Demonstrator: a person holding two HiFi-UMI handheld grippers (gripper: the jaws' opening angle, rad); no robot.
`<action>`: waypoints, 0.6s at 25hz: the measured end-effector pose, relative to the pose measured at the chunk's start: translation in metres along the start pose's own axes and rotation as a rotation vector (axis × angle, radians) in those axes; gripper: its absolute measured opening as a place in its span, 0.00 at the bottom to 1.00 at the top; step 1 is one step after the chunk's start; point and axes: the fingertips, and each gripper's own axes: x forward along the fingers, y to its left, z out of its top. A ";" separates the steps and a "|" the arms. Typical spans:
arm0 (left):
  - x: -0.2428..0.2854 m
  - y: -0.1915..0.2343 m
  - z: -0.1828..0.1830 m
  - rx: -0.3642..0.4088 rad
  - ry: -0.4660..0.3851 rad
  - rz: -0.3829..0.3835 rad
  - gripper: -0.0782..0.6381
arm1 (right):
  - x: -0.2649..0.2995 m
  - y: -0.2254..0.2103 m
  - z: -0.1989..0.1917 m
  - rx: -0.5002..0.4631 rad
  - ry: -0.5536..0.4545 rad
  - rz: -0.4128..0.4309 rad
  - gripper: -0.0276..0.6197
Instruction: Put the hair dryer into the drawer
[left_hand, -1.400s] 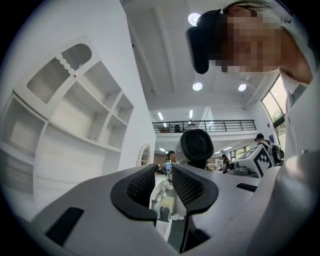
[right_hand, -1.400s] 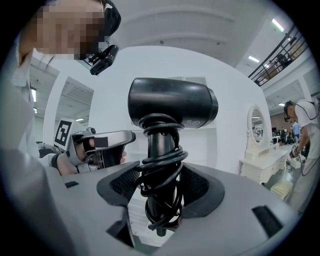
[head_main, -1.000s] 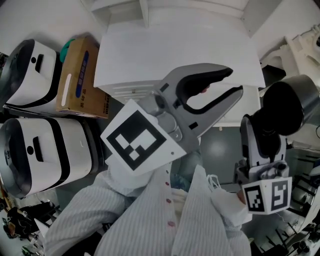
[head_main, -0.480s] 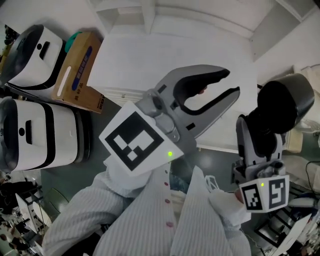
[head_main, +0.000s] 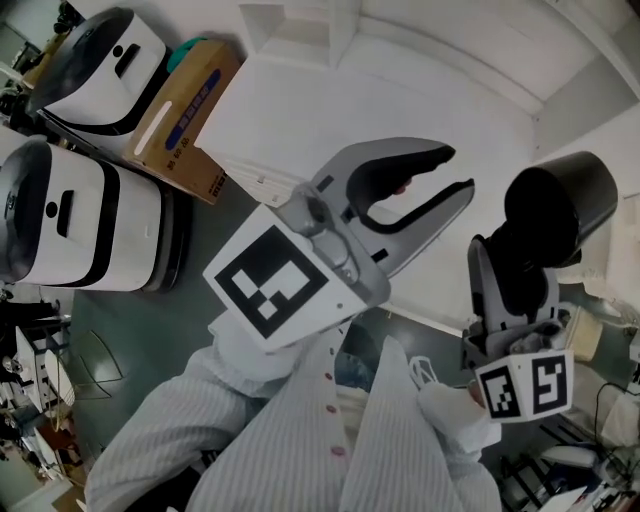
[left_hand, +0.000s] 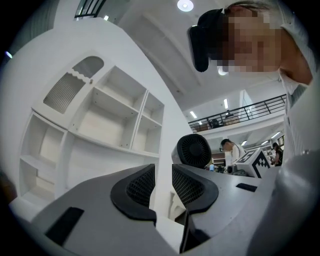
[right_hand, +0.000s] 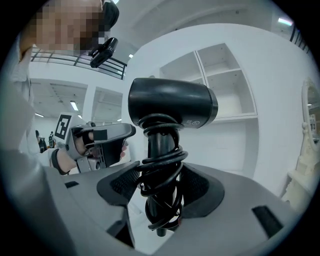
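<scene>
Right claw (right_hand: 159, 192) is clamped on the handle of the black hair dryer (right_hand: 170, 105), both pads pressed to the handle. Dryer is upright, barrel on top and pointing sideways. Its black cord (right_hand: 161, 167) is coiled in loops round the handle, some loops sitting between the pads. In the head view the right claw (head_main: 515, 290) is at lower right with the hair dryer (head_main: 560, 200) sticking up from it, held in the air, touching nothing else.

Left claw (left_hand: 162, 187) has its jaws apart with nothing between them; the head view shows the left claw (head_main: 445, 172) gaping wide, held up in the middle of the frame, just beside the dryer but not touching it. Each claw has a marker cube (head_main: 275, 290) at its base. Striped sleeves (head_main: 300, 440) run up to both.

White cabinet (head_main: 400, 90) lies beyond both claws. The left gripper view shows open white shelves (left_hand: 115, 115) ahead. On the floor to the left: a cardboard box (head_main: 185, 110) against the cabinet, two white-and-black machines (head_main: 75, 215) beside it.
</scene>
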 end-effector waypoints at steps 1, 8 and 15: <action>0.000 0.000 0.001 0.003 0.002 0.006 0.27 | 0.000 0.001 0.001 0.002 -0.001 0.008 0.43; -0.002 0.006 0.004 0.018 0.020 0.001 0.27 | 0.005 0.004 0.003 0.000 -0.003 0.012 0.43; -0.002 0.006 -0.001 0.019 0.028 -0.004 0.27 | 0.006 0.004 -0.004 -0.008 0.006 0.014 0.43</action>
